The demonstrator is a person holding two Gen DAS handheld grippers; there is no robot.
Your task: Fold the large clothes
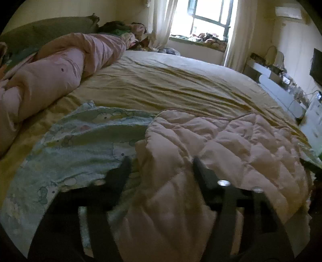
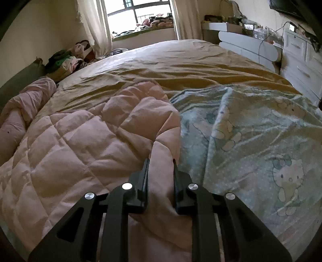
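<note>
A quilted pink comforter (image 1: 231, 145) lies folded over on a light blue cartoon-print cover (image 1: 80, 141) on the bed. My left gripper (image 1: 161, 161) has its fingers wide apart around a thick fold of the pink comforter, not clamped. In the right wrist view, my right gripper (image 2: 161, 161) is shut on a fold of the pink comforter (image 2: 80, 145) at its edge beside the blue cover (image 2: 251, 131).
The bed has a wrinkled yellow sheet (image 1: 171, 80). A rolled pink duvet (image 1: 50, 76) lies along the left side. A clothes pile (image 2: 68, 58) sits by the headboard. White drawers (image 2: 297, 60) stand at the right, a window (image 1: 207, 16) behind.
</note>
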